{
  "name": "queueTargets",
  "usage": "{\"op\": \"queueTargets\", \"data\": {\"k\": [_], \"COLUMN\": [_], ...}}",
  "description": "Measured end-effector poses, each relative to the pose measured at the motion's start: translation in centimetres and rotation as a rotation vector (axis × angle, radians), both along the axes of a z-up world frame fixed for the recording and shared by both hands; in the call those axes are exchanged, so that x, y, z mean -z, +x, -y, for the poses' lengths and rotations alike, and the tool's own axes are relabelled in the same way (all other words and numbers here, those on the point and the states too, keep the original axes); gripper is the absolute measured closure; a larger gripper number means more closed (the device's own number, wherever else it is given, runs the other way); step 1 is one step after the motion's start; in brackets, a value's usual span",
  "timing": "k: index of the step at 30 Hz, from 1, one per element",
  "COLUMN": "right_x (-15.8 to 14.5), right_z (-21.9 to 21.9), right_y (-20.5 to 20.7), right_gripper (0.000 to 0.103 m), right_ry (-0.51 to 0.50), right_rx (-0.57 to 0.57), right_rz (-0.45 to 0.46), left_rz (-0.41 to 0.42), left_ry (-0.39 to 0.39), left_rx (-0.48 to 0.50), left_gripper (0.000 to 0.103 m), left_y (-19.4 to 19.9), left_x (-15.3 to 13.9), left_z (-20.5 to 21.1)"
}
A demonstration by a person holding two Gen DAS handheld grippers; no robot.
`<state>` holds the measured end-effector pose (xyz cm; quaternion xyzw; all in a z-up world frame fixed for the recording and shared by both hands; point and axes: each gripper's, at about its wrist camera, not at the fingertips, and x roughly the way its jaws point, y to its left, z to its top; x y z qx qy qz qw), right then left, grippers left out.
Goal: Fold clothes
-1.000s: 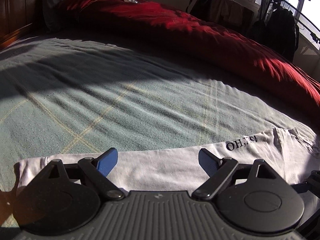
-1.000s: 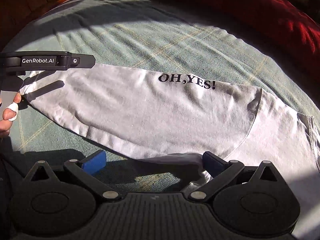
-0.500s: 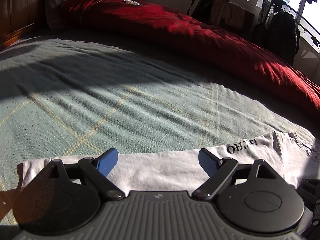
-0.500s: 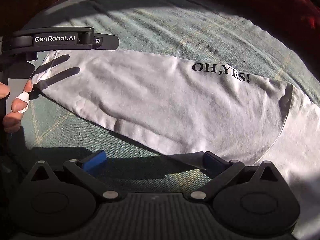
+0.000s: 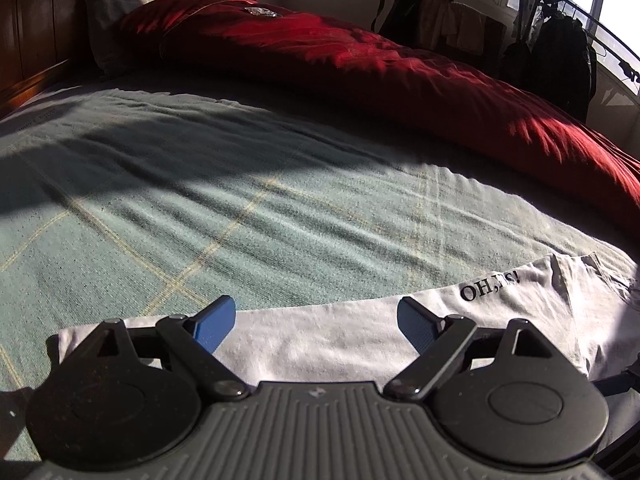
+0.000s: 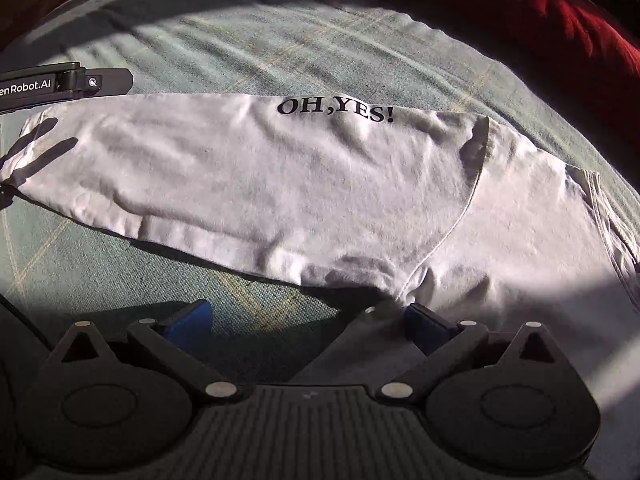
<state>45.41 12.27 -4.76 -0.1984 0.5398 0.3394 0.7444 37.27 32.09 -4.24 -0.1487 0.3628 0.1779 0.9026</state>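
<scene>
A white T-shirt (image 6: 280,184) printed "OH,YES!" lies partly folded on the green bed cover (image 6: 280,40); one side is folded over so the print sits at the far fold edge. It also shows in the left wrist view (image 5: 320,336). My left gripper (image 5: 316,326) is open and empty, just above the shirt's left end. My right gripper (image 6: 308,322) is open and empty, at the shirt's near hem. The left gripper's body (image 6: 64,84) shows at the far left of the right wrist view.
A red duvet (image 5: 400,64) is bunched along the far side of the bed, with a grey pillow (image 5: 116,4) by the wooden headboard. A table and hanging dark clothes (image 5: 560,56) stand by the window beyond. Green cover (image 5: 200,200) stretches ahead.
The right gripper has shifted right and closer to the shirt's near hem. The left gripper has drawn back slightly to the left. Both stay open and the shirt has not moved.
</scene>
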Motion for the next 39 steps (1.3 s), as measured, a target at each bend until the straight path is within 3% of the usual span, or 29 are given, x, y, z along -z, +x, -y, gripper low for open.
{"op": "queueTargets", "data": {"k": [5,9,14,22,32,39], "right_x": [-1.0,-1.8,-1.6,-2.6,-2.2,-0.7], "right_z": [-1.0,-0.7,1.6,7.6,23.7,37.3], "right_y": [-1.5,-2.2,-2.5,-3.7,0.7,5.2], "right_gripper": [0.000,0.000,0.000,0.000,0.000,0.000], "right_ry": [0.136,0.139,0.110,0.108,0.090,0.046], "right_rx": [-0.007,-0.013,0.002,0.022,0.206,0.355], "right_rz": [-0.133,-0.054,-0.024,0.032,0.152,0.253], "left_rz": [0.013,0.016,-0.010,-0.026,-0.054,-0.070], "left_ry": [0.009,0.027,0.058,0.055,0.076,0.051], "left_rx": [-0.013,-0.008,0.019,0.084,0.270,0.303], "left_gripper": [0.015,0.015,0.015,0.015,0.015,0.015], "left_y": [-0.5,-1.0,-1.8,-0.7,2.5,5.0], "left_x": [-0.9,-1.6,-2.5,-3.8,-3.4,-1.8], "left_z": [0.1,0.9,3.1,8.7,22.0,30.4]}}
